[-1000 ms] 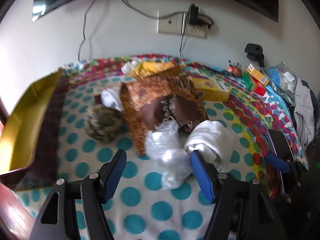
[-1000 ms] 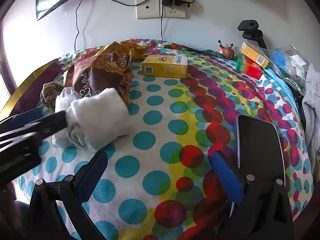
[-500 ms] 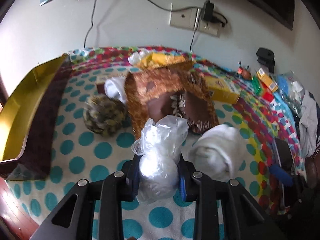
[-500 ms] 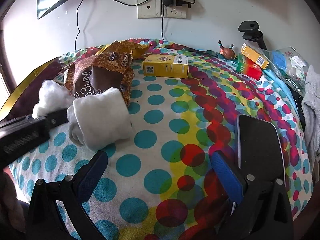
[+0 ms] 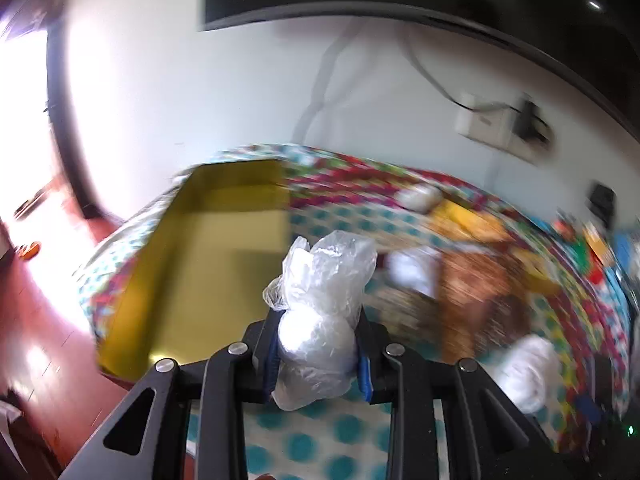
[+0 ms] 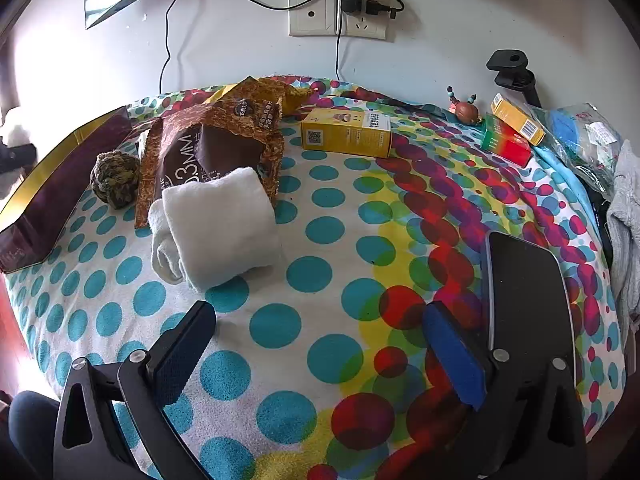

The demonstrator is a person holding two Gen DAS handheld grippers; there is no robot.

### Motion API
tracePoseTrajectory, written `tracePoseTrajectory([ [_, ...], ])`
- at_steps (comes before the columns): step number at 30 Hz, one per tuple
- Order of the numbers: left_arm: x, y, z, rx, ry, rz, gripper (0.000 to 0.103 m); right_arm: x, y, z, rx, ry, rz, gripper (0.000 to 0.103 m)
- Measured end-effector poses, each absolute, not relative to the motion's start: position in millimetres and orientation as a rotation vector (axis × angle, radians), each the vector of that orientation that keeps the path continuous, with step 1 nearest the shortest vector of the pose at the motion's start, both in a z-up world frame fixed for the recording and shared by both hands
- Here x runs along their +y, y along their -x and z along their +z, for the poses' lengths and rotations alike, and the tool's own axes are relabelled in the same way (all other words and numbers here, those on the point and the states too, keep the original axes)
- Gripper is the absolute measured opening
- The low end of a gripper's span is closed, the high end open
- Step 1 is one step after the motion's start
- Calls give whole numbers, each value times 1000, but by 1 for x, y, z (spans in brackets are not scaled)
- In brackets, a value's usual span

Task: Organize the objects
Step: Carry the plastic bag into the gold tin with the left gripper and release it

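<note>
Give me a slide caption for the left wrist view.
Left gripper carries a crumpled clear plastic bag toward the gold tray.

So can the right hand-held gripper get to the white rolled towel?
Probably yes. The right hand-held gripper is open and the white rolled towel lies just ahead to its left on the dotted cloth, with nothing between them.

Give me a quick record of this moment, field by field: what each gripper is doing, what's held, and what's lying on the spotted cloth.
left gripper: shut on the clear plastic bag, lifted off the cloth
ahead of it: gold tray, view blurred
right gripper: open, holding nothing, above the spotted cloth
on cloth, left side: rolled white towel, brown snack bag, mottled ball
on cloth, back: yellow box
beside right gripper: black phone
</note>
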State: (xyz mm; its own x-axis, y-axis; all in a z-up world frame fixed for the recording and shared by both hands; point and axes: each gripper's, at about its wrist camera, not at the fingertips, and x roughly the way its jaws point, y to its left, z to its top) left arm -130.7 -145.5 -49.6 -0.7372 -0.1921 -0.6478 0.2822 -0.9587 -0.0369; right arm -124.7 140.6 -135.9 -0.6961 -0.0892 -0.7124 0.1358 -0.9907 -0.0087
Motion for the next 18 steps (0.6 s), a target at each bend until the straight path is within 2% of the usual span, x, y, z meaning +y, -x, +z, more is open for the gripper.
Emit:
tracePoseTrajectory([
  [7, -209, 137, -61, 185, -990, -2531, 30, 140, 124, -136, 93, -1164, -2783, 103],
  [18, -229, 145, -91, 166, -1063, -2471, 30, 131, 120, -132, 79, -1118, -2720, 103],
])
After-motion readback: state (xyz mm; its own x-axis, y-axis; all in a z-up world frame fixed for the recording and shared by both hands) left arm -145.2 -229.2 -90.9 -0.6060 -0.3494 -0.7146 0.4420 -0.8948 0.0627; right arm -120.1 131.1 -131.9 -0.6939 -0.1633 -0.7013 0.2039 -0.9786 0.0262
